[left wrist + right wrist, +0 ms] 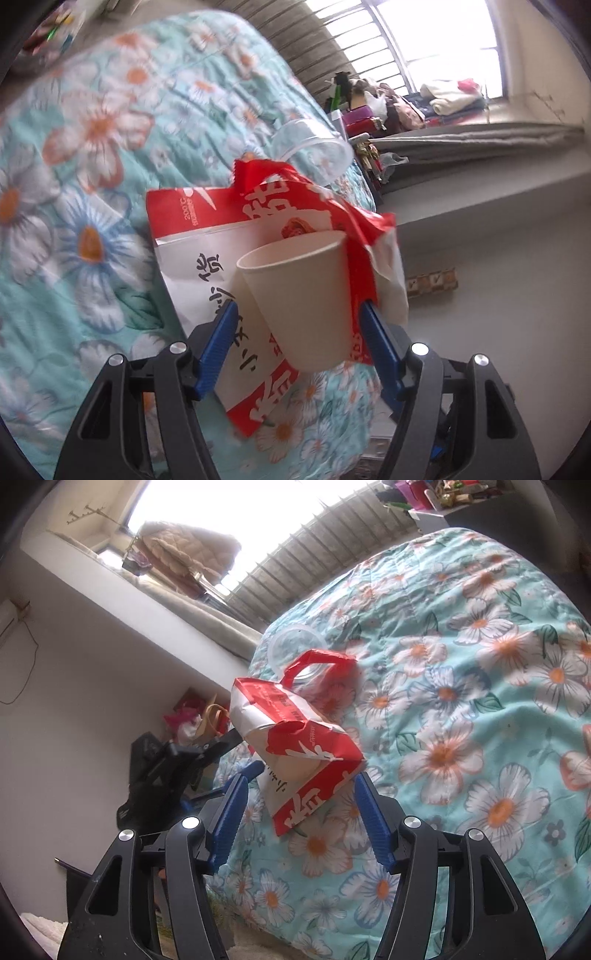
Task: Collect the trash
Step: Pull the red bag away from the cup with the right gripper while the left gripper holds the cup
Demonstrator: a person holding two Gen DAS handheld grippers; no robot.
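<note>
Left wrist view shows the left gripper point(297, 325) with its jaws grasping a paper cup point(299, 295) over a red bag point(221, 236) on the bed point(92, 147), while the right gripper point(301, 801) jaws are released around the bag.

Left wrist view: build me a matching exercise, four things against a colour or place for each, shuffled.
Things:
1. paper cup
2. paper bag
3. clear plastic cup
4. quilt

Colour or place:
A. red and white
B. turquoise with flowers
C. between the jaws of the left gripper
D. on its side, beyond the bag

Pairs: 1-C, 2-A, 3-D, 4-B
</note>
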